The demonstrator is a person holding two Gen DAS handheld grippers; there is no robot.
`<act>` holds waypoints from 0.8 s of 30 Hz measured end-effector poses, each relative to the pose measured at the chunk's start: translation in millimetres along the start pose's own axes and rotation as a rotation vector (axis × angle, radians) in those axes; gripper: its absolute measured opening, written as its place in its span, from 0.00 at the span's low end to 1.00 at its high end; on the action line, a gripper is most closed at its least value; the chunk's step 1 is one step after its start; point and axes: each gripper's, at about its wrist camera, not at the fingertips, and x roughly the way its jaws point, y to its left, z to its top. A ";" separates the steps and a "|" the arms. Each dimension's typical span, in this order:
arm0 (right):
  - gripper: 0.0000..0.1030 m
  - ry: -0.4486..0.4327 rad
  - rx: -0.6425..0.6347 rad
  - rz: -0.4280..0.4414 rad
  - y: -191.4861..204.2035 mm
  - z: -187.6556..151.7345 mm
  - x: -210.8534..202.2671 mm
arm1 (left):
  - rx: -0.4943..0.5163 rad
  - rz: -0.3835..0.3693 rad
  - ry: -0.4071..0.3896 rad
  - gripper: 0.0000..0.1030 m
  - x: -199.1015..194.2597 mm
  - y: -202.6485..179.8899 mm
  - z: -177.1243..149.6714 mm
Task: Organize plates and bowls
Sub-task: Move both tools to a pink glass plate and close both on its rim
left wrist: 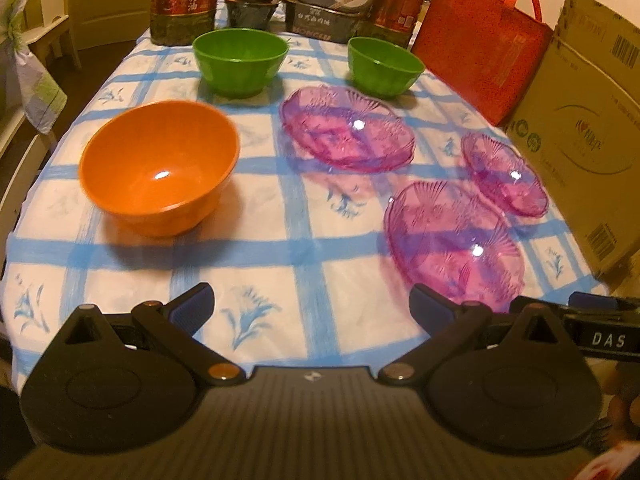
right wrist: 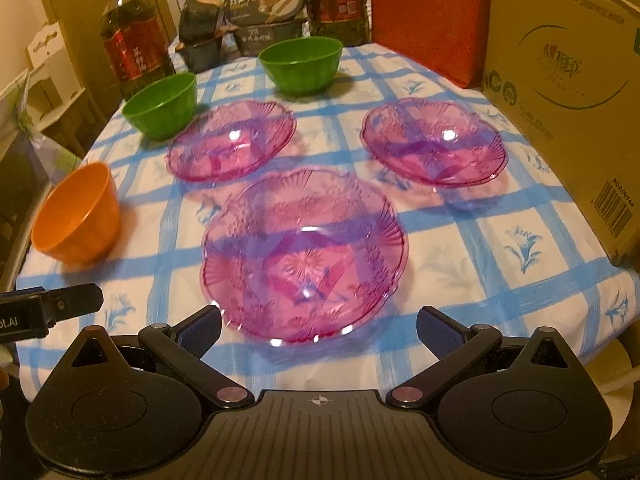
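Observation:
Three pink see-through plates lie on the checked tablecloth: a near one (right wrist: pixel 304 252) (left wrist: pixel 454 240), a far left one (right wrist: pixel 232 140) (left wrist: pixel 346 128) and a right one (right wrist: pixel 434 142) (left wrist: pixel 504 174). An orange bowl (left wrist: pixel 160 166) (right wrist: pixel 78 214) stands at the left. Two green bowls (left wrist: pixel 240 60) (left wrist: pixel 384 65) stand further back, also in the right wrist view (right wrist: pixel 160 104) (right wrist: pixel 300 63). My left gripper (left wrist: pixel 312 306) is open and empty above the cloth near the front edge. My right gripper (right wrist: pixel 318 326) is open, its fingers either side of the near plate's front rim.
Oil bottles (left wrist: pixel 184 0) (right wrist: pixel 134 46), stacked food boxes (left wrist: pixel 328 0), a red bag (left wrist: pixel 484 40) and a large cardboard box (left wrist: pixel 588 128) (right wrist: pixel 568 92) line the back and right sides. The table's left edge drops off by the orange bowl.

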 end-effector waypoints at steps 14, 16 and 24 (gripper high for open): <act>1.00 -0.058 0.057 -0.003 -42.0 42.4 11.9 | 0.018 -0.067 -0.033 1.00 31.8 -25.2 62.8; 1.00 -0.061 0.063 -0.001 -48.4 45.4 14.4 | 0.017 -0.083 -0.021 1.00 40.3 -29.3 64.1; 0.94 -0.038 0.086 0.035 -64.0 44.4 35.7 | 0.011 -0.132 0.060 0.91 76.9 -46.1 46.2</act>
